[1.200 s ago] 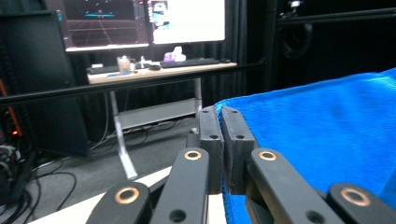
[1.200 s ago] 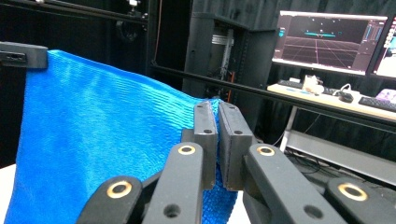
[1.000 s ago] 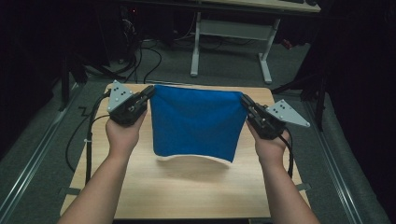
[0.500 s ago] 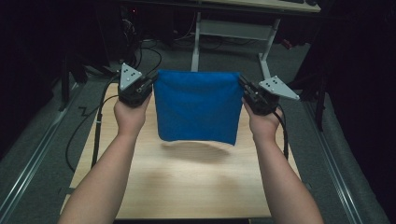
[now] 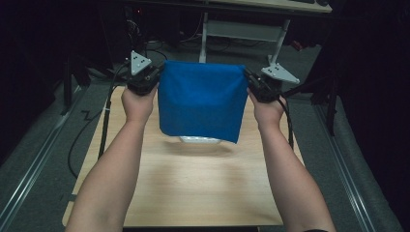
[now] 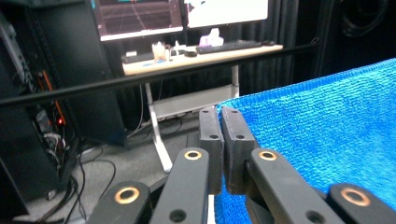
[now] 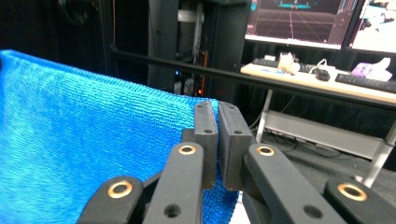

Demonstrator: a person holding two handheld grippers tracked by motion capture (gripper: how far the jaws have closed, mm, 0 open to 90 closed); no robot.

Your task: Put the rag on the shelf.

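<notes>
I hold the blue cloth (image 5: 200,99) up in the air over the wooden table (image 5: 193,188), stretched flat betw. both grippers. It hangs above the far half of the table, and its lower edge does not touch the table top. Under that lower edge I see a small white thing (image 5: 200,140) on the table; I cannot tell what it is, most of it is hidden by the cloth.

The left gripper (image 5: 153,79) is at the cloth's upper left corner, seen from the high view. In the left gripper view its jaws are pressed together on the cloth (image 6: 322,135) at the corner, so the gripper (image 6: 222,119) pinches the fabric edge. My left hand (image 5: 138,104) is just beside the cloth's left side.

The right gripper (image 5: 252,83) is at the cloth's upper right corner. In the right gripper view the jaws are closed on the corner of the cloth (image 7: 84,149), approx. no gap betw. them, and the gripper (image 7: 217,116) pinches it the same way. My right hand (image 5: 266,111) is just beside the cloth's right side.

The top edge of the cloth runs nearly straight from one gripper to the other. Beyond the cloth, further back, stands a desk (image 6: 201,53) with monitors and a keyboard (image 6: 224,45).
</notes>
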